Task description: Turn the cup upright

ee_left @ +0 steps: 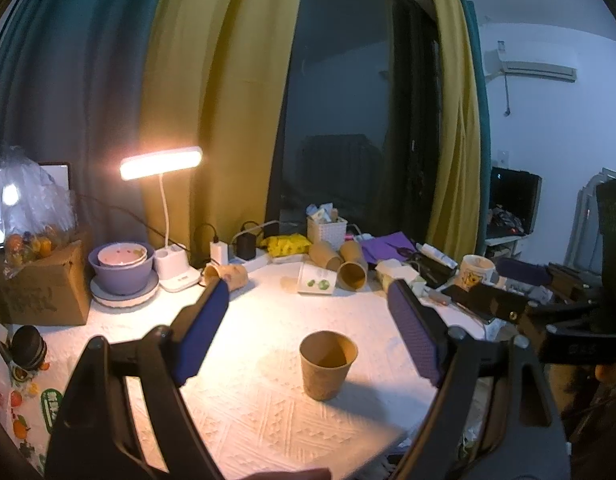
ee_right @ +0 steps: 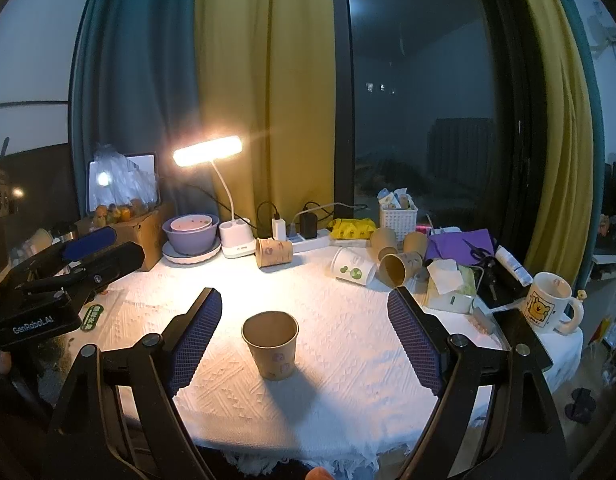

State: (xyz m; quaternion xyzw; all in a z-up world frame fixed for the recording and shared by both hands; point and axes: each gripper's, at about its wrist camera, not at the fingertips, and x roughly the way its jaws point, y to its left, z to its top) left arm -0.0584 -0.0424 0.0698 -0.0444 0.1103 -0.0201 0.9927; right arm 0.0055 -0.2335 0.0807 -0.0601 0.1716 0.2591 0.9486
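The paper cup (ee_left: 327, 364) stands upright, mouth up, alone on the white-clothed surface (ee_left: 268, 432), so the flip looks done, with the left gripper (ee_left: 308, 300) and right gripper (ee_right: 304, 312) both wide open, empty.

Both wrist cameras look forward and slightly down along their own gripper fingers, across the bench (ee_left: 268, 420) toward the window. Both sit near the bench's front edge, the left view from the left, the right view from the right. They share the upright cup (ee_left: 327, 364) (ee_right: 271, 344), the lamp (ee_left: 161, 163) (ee_right: 207, 152) and the back clutter.
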